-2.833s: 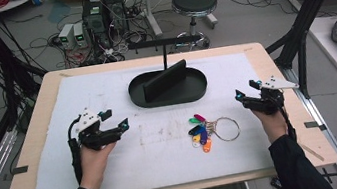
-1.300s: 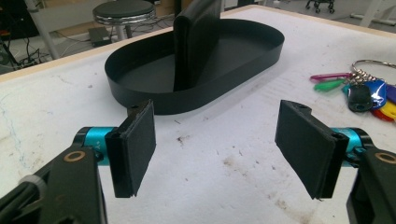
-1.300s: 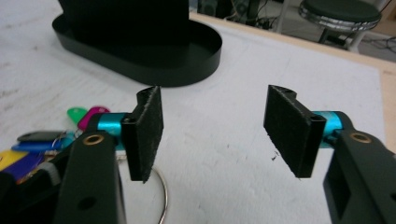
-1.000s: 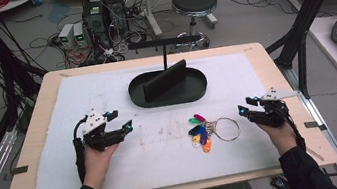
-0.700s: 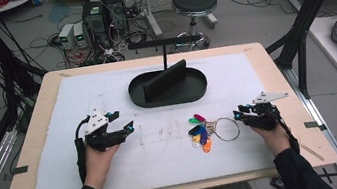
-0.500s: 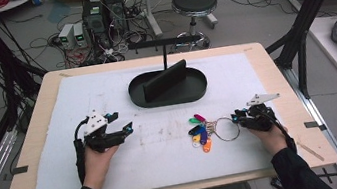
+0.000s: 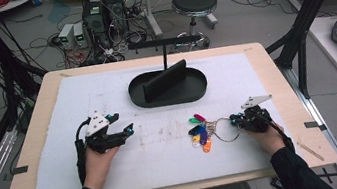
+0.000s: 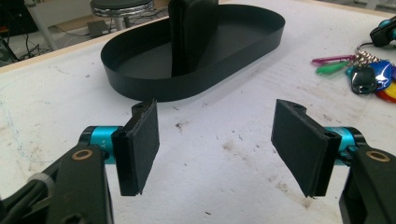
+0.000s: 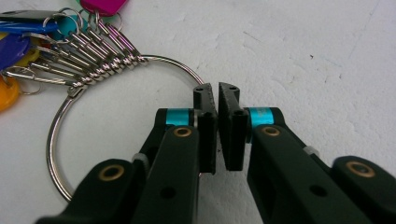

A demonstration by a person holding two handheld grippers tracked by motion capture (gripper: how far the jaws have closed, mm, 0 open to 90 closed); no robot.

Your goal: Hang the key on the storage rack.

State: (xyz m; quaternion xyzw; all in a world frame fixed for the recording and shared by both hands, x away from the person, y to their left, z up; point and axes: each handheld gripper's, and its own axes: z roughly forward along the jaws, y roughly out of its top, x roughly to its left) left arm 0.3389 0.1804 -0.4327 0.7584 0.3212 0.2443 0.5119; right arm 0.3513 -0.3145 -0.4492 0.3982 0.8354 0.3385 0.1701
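Gripper at right [image 9: 215, 91] sits low on the white padded mat [image 7: 165, 155], its two black jaws drawn almost together with only a thin slit between them, at the near right edge of a large silver metal key ring [image 9: 70, 116]; whether the wire is actually pinched between the pads cannot be told from the right gripper view. From the high view the same right gripper [image 7: 235, 120] rests at the right of the ring, held by a hand in a dark sleeve. Small clips on the ring's far left side carry a bunch of coloured plastic key tags [image 7: 200, 132], in pink, green, blue, purple, yellow and orange, fanned out on the mat near the middle of the light wooden table [image 7: 276, 83]. Left gripper [image 7: 124, 131], at the near left of the mat and well apart from the keys, is spread wide and holds nothing; in its own view its flat black pads [image 8: 140, 144] stand open over bare, scuffed mat. Beyond it, at the far centre, lies a black oval tray [image 7: 196, 88] with an upright black divider [image 7: 164, 81] across it. A black round stool [image 7: 194, 2] and tangled cables sit on the floor beyond the table.
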